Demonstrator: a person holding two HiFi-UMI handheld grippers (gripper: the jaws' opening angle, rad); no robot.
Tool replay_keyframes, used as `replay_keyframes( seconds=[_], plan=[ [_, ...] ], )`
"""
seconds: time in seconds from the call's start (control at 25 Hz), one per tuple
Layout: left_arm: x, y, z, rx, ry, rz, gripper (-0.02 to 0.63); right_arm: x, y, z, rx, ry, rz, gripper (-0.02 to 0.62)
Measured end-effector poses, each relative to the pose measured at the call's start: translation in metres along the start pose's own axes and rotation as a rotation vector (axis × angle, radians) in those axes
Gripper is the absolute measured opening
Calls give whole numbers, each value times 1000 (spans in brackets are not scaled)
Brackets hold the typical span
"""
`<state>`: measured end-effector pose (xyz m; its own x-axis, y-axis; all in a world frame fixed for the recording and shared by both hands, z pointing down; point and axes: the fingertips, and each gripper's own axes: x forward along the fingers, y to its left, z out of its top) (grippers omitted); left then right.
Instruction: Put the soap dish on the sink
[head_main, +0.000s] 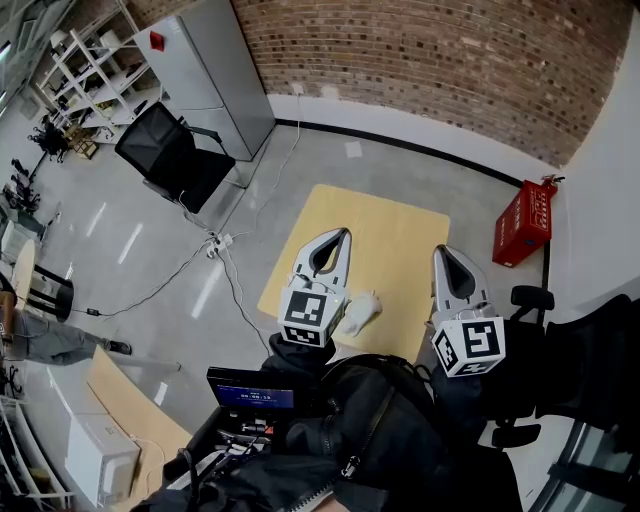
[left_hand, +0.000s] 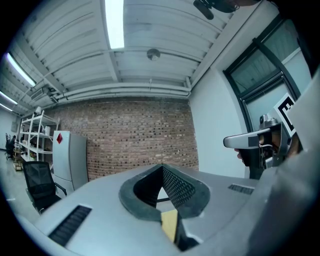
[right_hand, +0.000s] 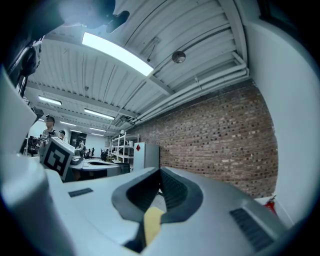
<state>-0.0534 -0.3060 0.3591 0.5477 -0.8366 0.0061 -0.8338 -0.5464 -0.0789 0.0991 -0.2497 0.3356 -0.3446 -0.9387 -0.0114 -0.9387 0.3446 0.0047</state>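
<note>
In the head view both grippers are held level above a yellow tabletop (head_main: 385, 240). My left gripper (head_main: 342, 235) is shut with nothing between its jaws; in the left gripper view its tips (left_hand: 162, 167) meet against the brick wall. My right gripper (head_main: 443, 252) is also shut and empty, and its tips (right_hand: 160, 172) are together in the right gripper view. A small white object (head_main: 360, 312), possibly the soap dish, lies on the yellow top just right of the left gripper's marker cube (head_main: 305, 315). I see no sink in any view.
A black office chair (head_main: 170, 155) and a grey cabinet (head_main: 215, 70) stand at the far left. A red box (head_main: 525, 222) sits by the right wall. Cables (head_main: 215, 245) trail over the floor. Another person (head_main: 40, 335) stands at the left edge.
</note>
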Motion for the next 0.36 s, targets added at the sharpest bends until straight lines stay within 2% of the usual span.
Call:
replay_keyframes(
  seconds=[0.36],
  plan=[
    [0, -7, -8, 9, 39, -23, 2, 0, 6, 3, 3, -7, 15, 5]
  ],
)
